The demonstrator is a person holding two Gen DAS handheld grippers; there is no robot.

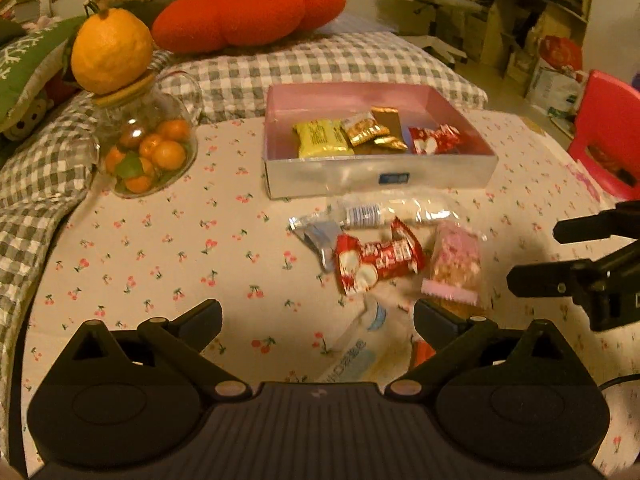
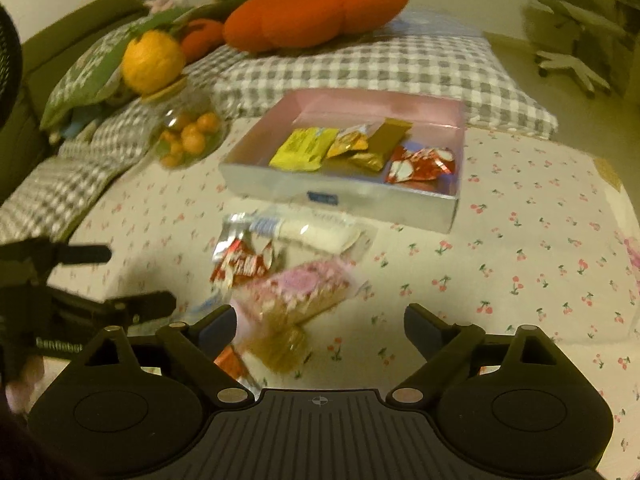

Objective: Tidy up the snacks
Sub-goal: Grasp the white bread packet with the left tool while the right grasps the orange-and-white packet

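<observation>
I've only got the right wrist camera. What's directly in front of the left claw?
Observer: The left claw is open and empty. A white packet with blue print shows between its fingers, lying on the tablecloth.
Operator: My pink packet is blurred. How does it lie?
Observer: The pink packet lies flat, just right of the red-and-white packet, outside the box.
Operator: Anything past my right edge?
Observer: A red chair stands there, beyond the tablecloth.
</observation>
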